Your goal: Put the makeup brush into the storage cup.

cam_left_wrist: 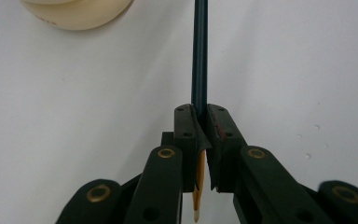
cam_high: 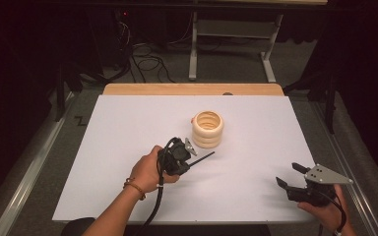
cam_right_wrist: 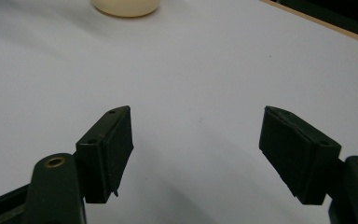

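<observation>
Near the middle of the white-topped desk stands a stack of pale cream wooden rings, piled into a short hollow tower. Just in front of that stack and a little to its left, the left gripper has its fingers closed on a slim dark pencil, whose shaft points past the stack's right side while its sharpened, bare-wood tip pokes out behind the fingers. Well away from the stack, toward the desk's front right corner, the right gripper hovers low over the white surface with its fingers spread wide and holding nothing.
</observation>
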